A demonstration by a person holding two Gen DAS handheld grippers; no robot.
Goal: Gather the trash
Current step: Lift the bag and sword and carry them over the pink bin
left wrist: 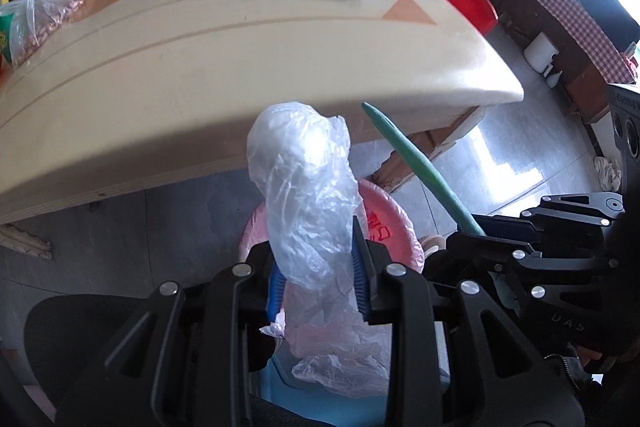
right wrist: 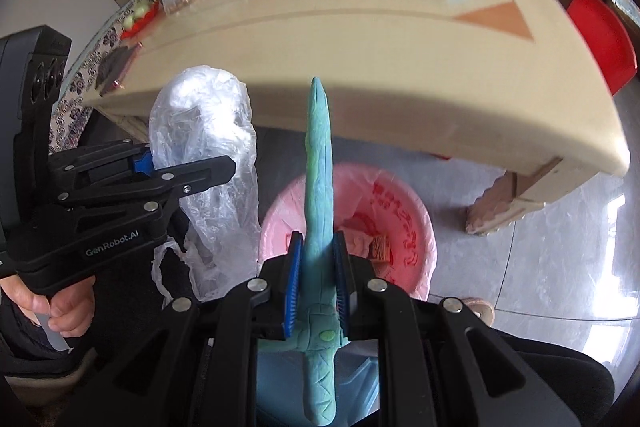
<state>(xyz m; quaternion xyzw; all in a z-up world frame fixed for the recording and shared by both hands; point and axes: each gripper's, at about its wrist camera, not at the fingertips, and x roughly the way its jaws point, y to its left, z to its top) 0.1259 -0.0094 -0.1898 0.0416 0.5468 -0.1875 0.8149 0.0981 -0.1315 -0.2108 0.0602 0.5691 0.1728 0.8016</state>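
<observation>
- Our left gripper (left wrist: pixel 318 267) clamps a crumpled clear plastic bag (left wrist: pixel 308 195);
- our right gripper (right wrist: pixel 318 275) pinches a green strip (right wrist: pixel 318 163) — pink-lined bin (right wrist: pixel 400 195) at 12 o'clock.

A crumpled clear plastic bag (left wrist: pixel 308 195) is standing upright between the fingers (left wrist: pixel 362 267) of the left gripper, its rounded top bulging well beyond the fingertips and its loose end hanging back behind the pads. A long, thin green-blue wrapper (right wrist: pixel 318 187) is sticking straight out between the blue pads (right wrist: pixel 292 283) of the right gripper, tapering to a point far past the fingertips, its tail trailing back beneath them. A pink-lined trash bin (right wrist: pixel 400 203) is sitting open just beyond both sets of fingertips, scraps lying inside.
</observation>
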